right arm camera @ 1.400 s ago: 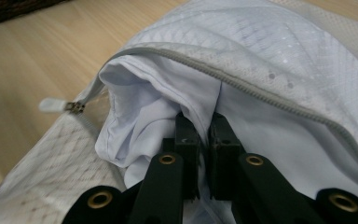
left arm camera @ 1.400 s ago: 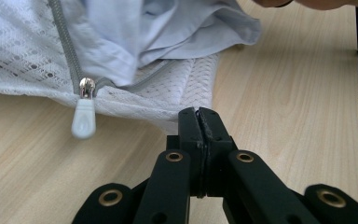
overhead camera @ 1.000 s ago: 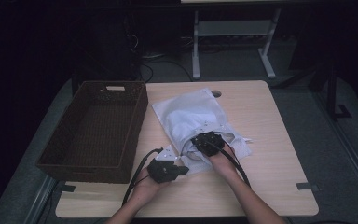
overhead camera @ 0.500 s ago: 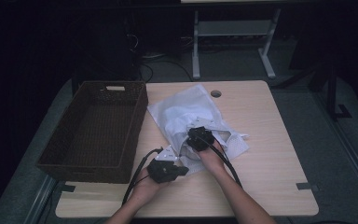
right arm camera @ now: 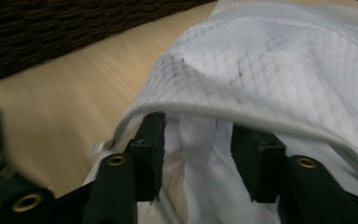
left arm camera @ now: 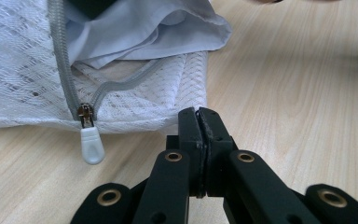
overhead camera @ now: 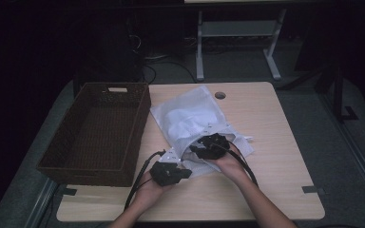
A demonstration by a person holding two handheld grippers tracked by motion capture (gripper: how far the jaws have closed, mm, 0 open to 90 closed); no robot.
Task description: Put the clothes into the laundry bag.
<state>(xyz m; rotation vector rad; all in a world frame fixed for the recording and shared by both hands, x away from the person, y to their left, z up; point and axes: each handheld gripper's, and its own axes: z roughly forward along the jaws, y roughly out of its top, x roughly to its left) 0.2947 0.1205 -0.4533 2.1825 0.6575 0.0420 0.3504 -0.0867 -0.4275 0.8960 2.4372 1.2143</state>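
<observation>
Since a second ago, right gripper (right arm camera: 198, 154) has pushed, jaws apart, into the mesh bag (overhead camera: 190, 118).
At my 6 o'clock, left gripper (left arm camera: 199, 122), jaws together, holds nothing; I risk dragging the bag.

- The wicker basket (overhead camera: 97, 130) walls off the table's (overhead camera: 275, 142) left side.
- The mesh bag (overhead camera: 190, 121) covers the middle.
- Bare wood lies open to its right.
</observation>
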